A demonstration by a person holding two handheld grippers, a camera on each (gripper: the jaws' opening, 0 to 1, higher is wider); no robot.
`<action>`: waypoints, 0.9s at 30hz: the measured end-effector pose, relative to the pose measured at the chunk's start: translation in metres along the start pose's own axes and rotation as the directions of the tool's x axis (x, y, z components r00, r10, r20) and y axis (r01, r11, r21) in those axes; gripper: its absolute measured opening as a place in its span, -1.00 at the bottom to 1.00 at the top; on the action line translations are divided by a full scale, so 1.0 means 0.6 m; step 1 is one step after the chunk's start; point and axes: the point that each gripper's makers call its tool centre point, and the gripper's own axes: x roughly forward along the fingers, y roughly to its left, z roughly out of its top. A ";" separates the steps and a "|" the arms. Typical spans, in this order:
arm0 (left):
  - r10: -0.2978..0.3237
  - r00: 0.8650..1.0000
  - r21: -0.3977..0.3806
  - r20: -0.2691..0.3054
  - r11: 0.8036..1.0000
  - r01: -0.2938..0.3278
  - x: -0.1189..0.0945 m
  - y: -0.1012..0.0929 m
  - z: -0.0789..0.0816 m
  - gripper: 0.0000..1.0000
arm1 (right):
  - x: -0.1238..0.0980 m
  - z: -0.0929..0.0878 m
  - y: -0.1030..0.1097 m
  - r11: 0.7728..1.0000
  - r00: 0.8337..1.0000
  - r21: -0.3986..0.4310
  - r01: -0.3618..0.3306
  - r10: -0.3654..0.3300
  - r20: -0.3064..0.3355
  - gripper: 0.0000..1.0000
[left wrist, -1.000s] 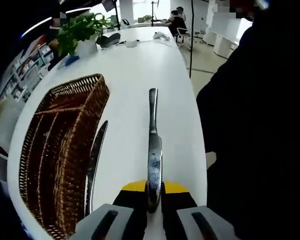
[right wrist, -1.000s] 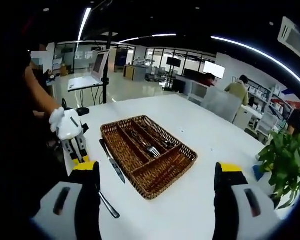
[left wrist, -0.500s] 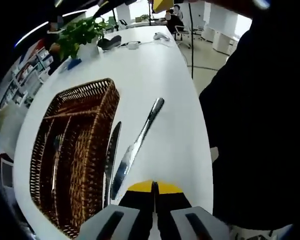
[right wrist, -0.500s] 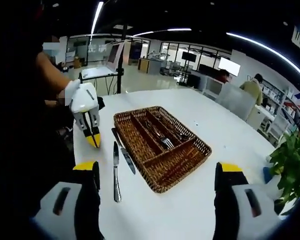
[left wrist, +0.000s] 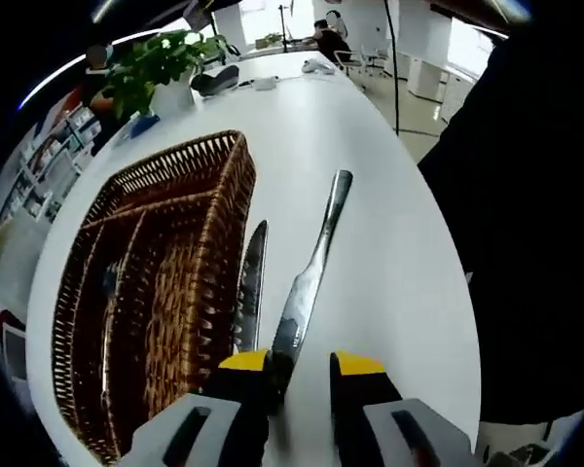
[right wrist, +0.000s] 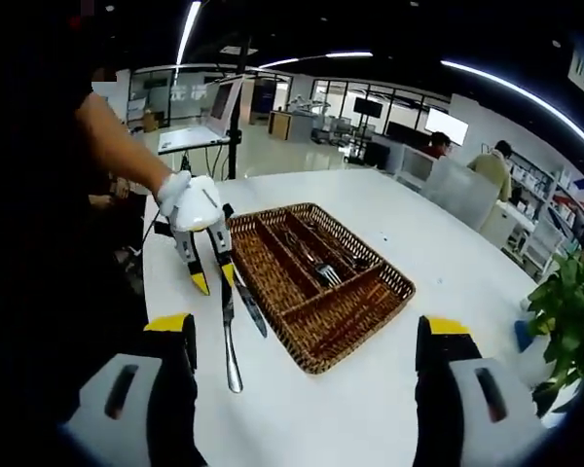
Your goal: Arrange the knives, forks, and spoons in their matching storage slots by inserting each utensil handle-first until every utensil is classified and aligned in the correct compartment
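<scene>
We see a broad white table [right wrist: 448, 253] carrying a brown wicker cutlery tray [right wrist: 316, 282] with long compartments and one cross compartment. In the right gripper view, a person's bare forearm reaches in from the left, the hand holding the left gripper [right wrist: 210, 276] tilted down over the table edge just beside the tray's near long side, its yellow-tipped jaws parted a little around the blade end of a knife [right wrist: 228, 331] lying flat on the table; we cannot tell whether they touch it. The right gripper [right wrist: 307, 336] hangs back above the table, jaws spread wide with nothing between them, looking across tray and table. The left gripper view gives us the close look: the left gripper [left wrist: 300, 362] sits low, its jaws narrowly apart, the blade of that knife [left wrist: 310, 277] running up from between them with the handle pointing away. A second knife [left wrist: 249, 297] lies between the first and the tray [left wrist: 190, 209], just beside the wicker wall. The right gripper view lets us see utensils inside the tray, among them a fork [right wrist: 321, 270] in a middle compartment. A potted plant [left wrist: 161, 68] stands at the table's far end in the left gripper view, and the person's dark clothing blocks its right side. Seated people show beyond in the office.
</scene>
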 end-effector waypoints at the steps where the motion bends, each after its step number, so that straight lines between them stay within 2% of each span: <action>1: 0.000 1.000 0.016 -0.001 1.000 0.000 0.002 0.005 0.000 -0.52 | 0.000 -0.001 0.001 1.000 1.000 0.001 0.000 0.000 -0.001 0.90; 3: -0.019 1.000 0.039 -0.010 0.999 0.019 0.004 0.007 -0.002 -0.51 | -0.002 -0.003 0.001 1.000 1.000 0.003 0.000 0.000 -0.004 0.90; 4: -0.029 1.000 0.042 0.005 0.999 0.029 0.003 0.008 0.003 -0.52 | -0.002 -0.004 0.001 1.000 1.000 0.004 0.001 -0.001 -0.005 0.90; 8: -0.055 0.998 0.059 -0.017 0.997 0.056 0.003 0.015 0.004 -0.66 | -0.004 -0.004 -0.002 1.000 1.000 0.010 0.008 -0.008 -0.004 0.89; 10: -0.090 0.993 0.042 -0.071 0.995 0.093 0.003 0.006 -0.007 -0.75 | -0.005 -0.003 -0.003 1.000 1.000 0.013 0.010 -0.010 -0.003 0.89; 11: -0.082 0.995 0.067 -0.049 0.994 0.085 0.003 0.008 0.000 -0.76 | -0.005 -0.002 -0.003 1.000 1.000 0.015 0.011 -0.011 -0.002 0.89; 13: -0.079 0.995 0.087 -0.061 0.993 0.084 0.005 0.009 -0.002 -0.75 | -0.005 -0.002 -0.003 1.000 1.000 0.015 0.012 -0.012 -0.001 0.89; 18: -0.073 0.996 0.088 -0.056 0.993 0.077 0.008 0.009 0.004 -0.69 | -0.005 -0.003 -0.003 1.000 1.000 0.018 0.012 -0.012 0.000 0.89; 20: -0.078 0.995 0.082 -0.061 0.993 0.083 0.010 0.005 0.005 -0.79 | -0.005 -0.003 -0.001 1.000 1.000 0.018 0.010 -0.010 -0.001 0.89; 22: -0.062 0.995 0.124 -0.074 0.990 0.071 0.011 0.004 0.005 -0.80 | -0.005 -0.005 -0.001 1.000 1.000 0.017 0.007 -0.007 -0.005 0.89; 25: -0.057 0.996 0.067 -0.072 0.996 0.062 0.009 0.007 0.005 -0.82 | -0.005 -0.004 0.001 1.000 1.000 0.015 0.004 -0.004 -0.006 0.89; 27: -0.058 0.995 0.059 -0.075 0.996 0.063 0.009 0.005 0.005 -0.83 | -0.004 -0.001 0.004 1.000 1.000 0.011 -0.001 0.001 -0.004 0.89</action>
